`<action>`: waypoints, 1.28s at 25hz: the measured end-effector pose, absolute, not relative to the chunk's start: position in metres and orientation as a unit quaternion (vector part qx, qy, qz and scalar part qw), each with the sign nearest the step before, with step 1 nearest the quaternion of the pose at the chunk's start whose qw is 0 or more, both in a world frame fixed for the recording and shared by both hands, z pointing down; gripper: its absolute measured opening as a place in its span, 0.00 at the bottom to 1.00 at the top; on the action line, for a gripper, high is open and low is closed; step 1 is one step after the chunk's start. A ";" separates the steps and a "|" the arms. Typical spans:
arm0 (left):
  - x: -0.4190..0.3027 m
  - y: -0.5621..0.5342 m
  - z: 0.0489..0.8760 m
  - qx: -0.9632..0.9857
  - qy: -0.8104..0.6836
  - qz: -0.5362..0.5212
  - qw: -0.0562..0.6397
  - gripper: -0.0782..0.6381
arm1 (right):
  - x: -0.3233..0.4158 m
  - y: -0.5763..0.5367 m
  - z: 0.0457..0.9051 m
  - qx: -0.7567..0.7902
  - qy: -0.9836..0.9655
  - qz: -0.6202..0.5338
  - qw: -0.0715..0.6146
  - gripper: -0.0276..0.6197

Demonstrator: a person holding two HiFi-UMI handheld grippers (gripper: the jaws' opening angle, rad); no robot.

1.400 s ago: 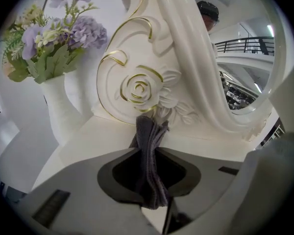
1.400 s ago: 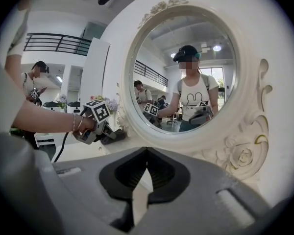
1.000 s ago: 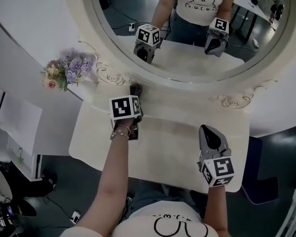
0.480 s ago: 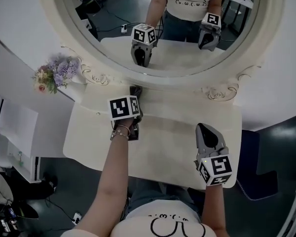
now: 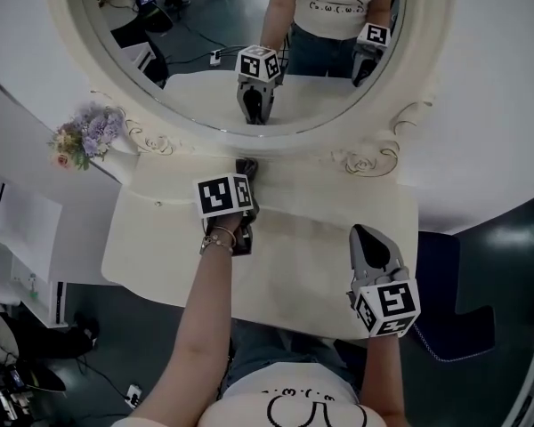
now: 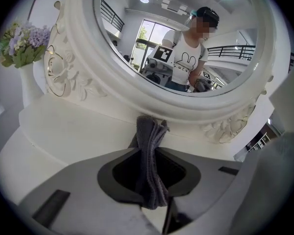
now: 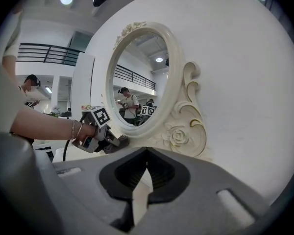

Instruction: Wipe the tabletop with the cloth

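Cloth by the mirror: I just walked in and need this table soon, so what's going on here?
A person appears to be wiping the tabletop. Their left gripper is shut on a dark cloth, holding it at the table's back edge, right by the foot of the mirror frame. The right gripper is shut and empty, at the front right of the table, away from the cloth.

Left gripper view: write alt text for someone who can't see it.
The left gripper pinches a grey cloth, its end at the base of a white-framed mirror on a cream tabletop. Purple flowers stand at left.
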State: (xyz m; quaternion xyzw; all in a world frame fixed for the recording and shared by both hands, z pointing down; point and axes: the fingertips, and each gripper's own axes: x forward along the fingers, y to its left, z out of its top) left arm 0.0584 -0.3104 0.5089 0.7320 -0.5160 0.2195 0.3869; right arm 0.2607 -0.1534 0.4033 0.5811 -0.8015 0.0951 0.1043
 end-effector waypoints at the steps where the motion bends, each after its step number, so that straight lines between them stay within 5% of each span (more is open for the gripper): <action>1: 0.066 -0.309 0.510 0.733 -0.515 0.220 0.387 0.23 | 0.266 -0.152 0.404 0.581 -0.802 0.095 0.103 0.05; 32: 0.285 -0.241 0.505 0.757 -0.407 0.148 0.489 0.22 | 0.403 -0.091 0.410 0.648 -0.752 0.112 0.046 0.05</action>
